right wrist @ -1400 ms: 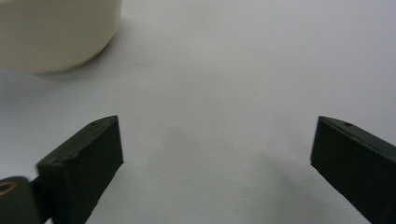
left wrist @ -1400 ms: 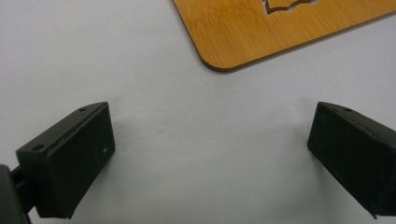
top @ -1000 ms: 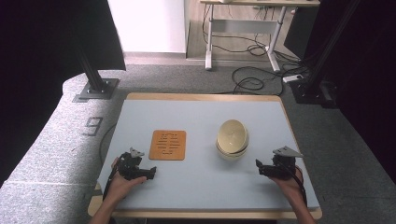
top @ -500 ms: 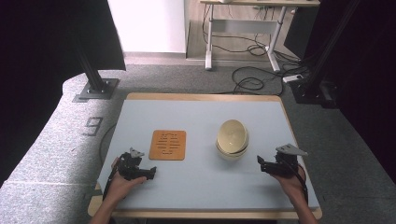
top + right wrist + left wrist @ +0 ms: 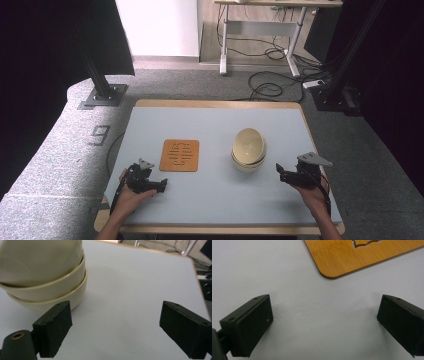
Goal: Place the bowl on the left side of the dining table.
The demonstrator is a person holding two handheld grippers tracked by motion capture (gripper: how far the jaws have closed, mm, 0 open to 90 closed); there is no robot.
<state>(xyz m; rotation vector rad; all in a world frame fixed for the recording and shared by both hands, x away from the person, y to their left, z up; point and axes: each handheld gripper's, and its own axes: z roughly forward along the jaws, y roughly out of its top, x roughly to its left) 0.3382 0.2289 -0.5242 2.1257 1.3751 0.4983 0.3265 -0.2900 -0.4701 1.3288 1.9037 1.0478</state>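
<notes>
Resting at lower left, the left gripper [image 5: 162, 185] spreads its jaws near the orange bamboo trivet [image 5: 180, 155]; right gripper [image 5: 279, 173], jaws apart, beside stacked cream ceramic bowls [image 5: 248, 149].

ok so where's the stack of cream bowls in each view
High view: the stack of cream ceramic bowls sits right of centre on the pale blue table, beyond and left of the right claw.
Left gripper view: I can't find the bowls here; the flat orange bamboo trivet lies at the top.
Right gripper view: the stack is at upper left, just beyond the near-left jaw.
Shared landmark: the pale blue tabletop.
</notes>
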